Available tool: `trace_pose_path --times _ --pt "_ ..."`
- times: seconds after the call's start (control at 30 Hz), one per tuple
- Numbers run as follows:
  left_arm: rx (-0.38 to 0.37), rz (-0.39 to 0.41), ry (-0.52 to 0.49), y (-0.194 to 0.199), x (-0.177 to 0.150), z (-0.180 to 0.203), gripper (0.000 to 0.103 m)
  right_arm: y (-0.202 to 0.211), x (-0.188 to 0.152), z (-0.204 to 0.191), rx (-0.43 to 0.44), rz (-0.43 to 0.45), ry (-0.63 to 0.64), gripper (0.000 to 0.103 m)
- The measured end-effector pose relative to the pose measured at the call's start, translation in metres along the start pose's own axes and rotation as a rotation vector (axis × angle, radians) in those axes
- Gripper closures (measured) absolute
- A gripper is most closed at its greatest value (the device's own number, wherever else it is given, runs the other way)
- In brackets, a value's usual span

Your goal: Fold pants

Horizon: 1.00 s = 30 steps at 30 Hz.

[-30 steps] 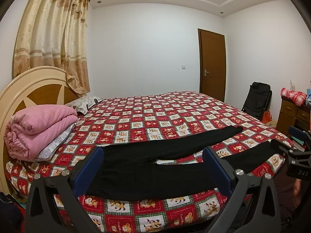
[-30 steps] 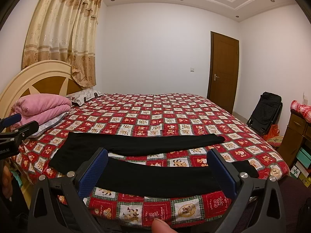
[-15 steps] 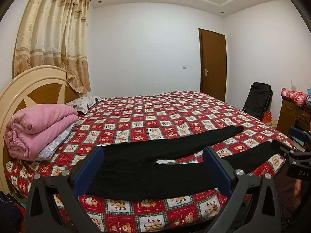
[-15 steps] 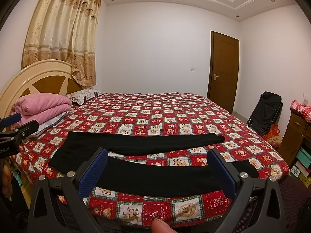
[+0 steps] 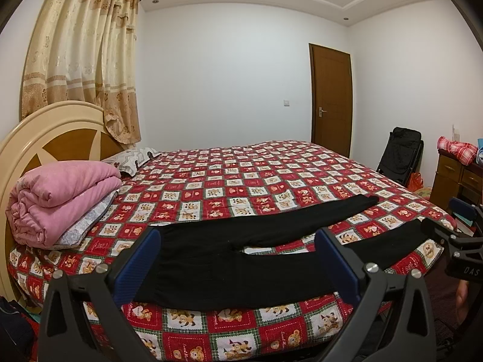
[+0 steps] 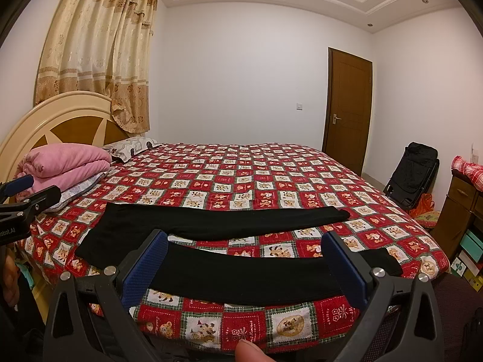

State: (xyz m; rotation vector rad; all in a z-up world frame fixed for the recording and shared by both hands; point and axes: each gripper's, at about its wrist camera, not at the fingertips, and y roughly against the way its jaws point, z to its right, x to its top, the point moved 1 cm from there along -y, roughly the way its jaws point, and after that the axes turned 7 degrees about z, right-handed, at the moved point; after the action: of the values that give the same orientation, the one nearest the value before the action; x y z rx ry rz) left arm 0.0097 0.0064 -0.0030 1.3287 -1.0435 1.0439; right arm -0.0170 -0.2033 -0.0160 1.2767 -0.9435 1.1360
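Note:
Black pants (image 5: 229,259) lie flat along the near edge of the bed, waist to the left and both legs spread apart toward the right; they also show in the right wrist view (image 6: 241,268). My left gripper (image 5: 238,264) is open and empty, held in front of the waist end. My right gripper (image 6: 246,264) is open and empty, held in front of the near leg. Each gripper shows at the edge of the other's view.
The bed has a red patchwork cover (image 5: 241,178). A folded pink quilt (image 5: 57,193) and a pillow (image 5: 132,157) lie by the headboard. A black folding chair (image 6: 413,172), a wooden dresser (image 6: 462,208) and a closed door (image 6: 347,108) stand at the right.

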Motion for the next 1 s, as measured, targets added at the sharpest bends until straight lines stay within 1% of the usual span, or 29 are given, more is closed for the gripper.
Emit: trace_pose_path --times 0.67,1.0 --pt "0.003 -0.005 0.001 0.000 0.000 -0.003 0.000 0.001 0.000 0.000 -0.002 -0.002 0.002 0.001" --pt "0.002 -0.010 0.001 0.001 -0.003 -0.007 0.000 -0.001 -0.010 0.000 -0.001 -0.013 0.003 0.001"
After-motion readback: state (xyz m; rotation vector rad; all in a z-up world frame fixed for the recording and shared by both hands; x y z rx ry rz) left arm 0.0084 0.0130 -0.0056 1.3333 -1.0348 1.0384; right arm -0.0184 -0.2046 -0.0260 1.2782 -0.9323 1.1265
